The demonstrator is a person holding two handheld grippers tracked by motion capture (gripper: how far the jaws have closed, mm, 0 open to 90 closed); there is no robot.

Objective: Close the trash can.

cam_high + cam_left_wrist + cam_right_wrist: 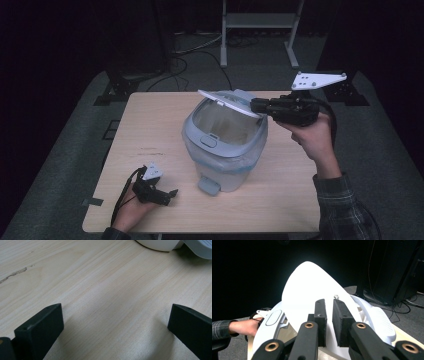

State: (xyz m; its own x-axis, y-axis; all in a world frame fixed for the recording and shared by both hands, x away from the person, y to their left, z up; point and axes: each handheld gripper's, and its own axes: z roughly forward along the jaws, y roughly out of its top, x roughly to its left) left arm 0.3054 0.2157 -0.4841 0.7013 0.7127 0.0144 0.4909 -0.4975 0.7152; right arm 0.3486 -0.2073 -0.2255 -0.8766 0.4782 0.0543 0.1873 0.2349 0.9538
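The right gripper [256, 106] is clamping the thin white inner lid [227, 103] of the pedal bin [225, 145]; in the right gripper view its pads [320, 322] are standing nearly together with the lid's edge [312, 290] pinched between them. The lid is lying tilted over the far rim of the bin's open mouth. The bin is standing near the middle of the worktop [150, 125], a liner bag with a blue edge [235, 167] showing at its side. The left gripper [167, 195] is resting on the worktop's near-left part, well apart from the bin, its jaws spread wide over bare wood [112, 302] and grasping nothing.
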